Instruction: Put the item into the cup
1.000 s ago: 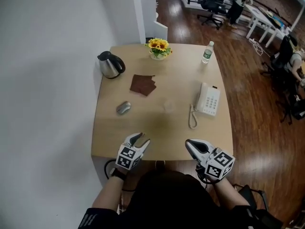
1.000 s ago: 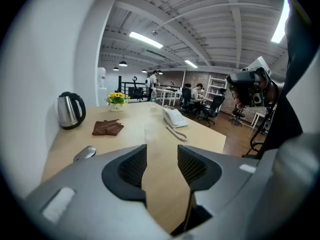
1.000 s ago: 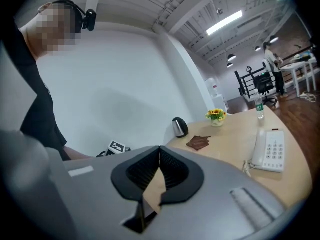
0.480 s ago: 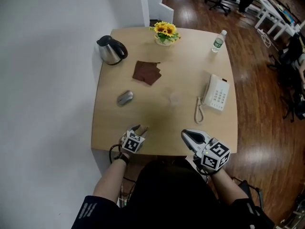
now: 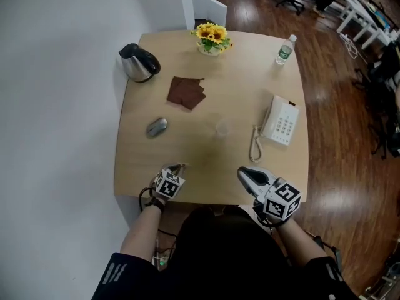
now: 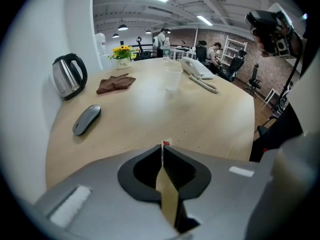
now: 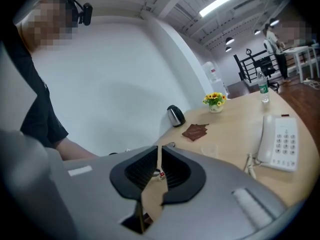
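The clear plastic cup [image 5: 221, 129] stands upright and empty near the middle of the wooden table [image 5: 250, 80]. A grey computer mouse [image 5: 157, 126] lies at its 9 o'clock, well apart, and a crumpled brown cloth [image 5: 186, 92] at its 11 o'clock. Which of these is the item to go in cannot be told. A white telephone [image 5: 280, 120] sits at 3 o'clock, a steel kettle [image 5: 139, 62] at 10 o'clock, a pot of sunflowers [image 5: 212, 38] at 12 o'clock and a water bottle [image 5: 284, 50] at 1 o'clock. The left gripper [image 5: 178, 167] hovers over the near table edge at 7 o'clock, its jaws closing with nothing between them. The right gripper [image 5: 245, 174], at 5 o'clock, has its jaws clenched together on nothing.
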Demonstrator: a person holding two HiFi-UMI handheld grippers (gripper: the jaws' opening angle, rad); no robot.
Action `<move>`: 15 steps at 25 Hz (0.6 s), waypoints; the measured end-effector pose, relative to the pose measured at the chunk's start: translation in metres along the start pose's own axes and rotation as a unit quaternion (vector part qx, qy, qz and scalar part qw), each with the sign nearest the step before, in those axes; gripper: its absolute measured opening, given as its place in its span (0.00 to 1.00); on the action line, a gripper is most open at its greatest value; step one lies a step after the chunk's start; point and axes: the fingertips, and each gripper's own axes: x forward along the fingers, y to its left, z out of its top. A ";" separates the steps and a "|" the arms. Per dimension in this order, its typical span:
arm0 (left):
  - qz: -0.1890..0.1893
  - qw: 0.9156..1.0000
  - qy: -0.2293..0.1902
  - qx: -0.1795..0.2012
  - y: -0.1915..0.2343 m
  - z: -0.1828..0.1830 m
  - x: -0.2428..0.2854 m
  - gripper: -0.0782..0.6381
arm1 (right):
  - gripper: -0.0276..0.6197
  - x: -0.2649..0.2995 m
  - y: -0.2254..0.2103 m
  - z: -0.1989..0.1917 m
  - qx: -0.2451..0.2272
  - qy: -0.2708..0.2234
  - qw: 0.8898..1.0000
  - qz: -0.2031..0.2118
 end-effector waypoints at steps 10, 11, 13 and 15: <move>0.031 0.994 -0.101 0.005 0.018 0.106 -0.036 0.10 | 0.09 -0.026 -0.031 0.023 0.008 -0.027 0.999 -0.015; 0.031 0.993 -0.117 0.016 0.018 0.127 -0.040 0.10 | 0.09 -0.029 -0.033 0.027 0.007 -0.031 0.999 -0.017; 0.032 0.988 -0.142 0.044 0.014 0.167 -0.044 0.10 | 0.09 -0.033 -0.036 0.033 0.006 -0.037 0.999 -0.018; 0.030 0.985 -0.155 0.071 0.007 0.200 -0.039 0.10 | 0.09 -0.037 -0.039 0.038 0.005 -0.044 0.999 -0.019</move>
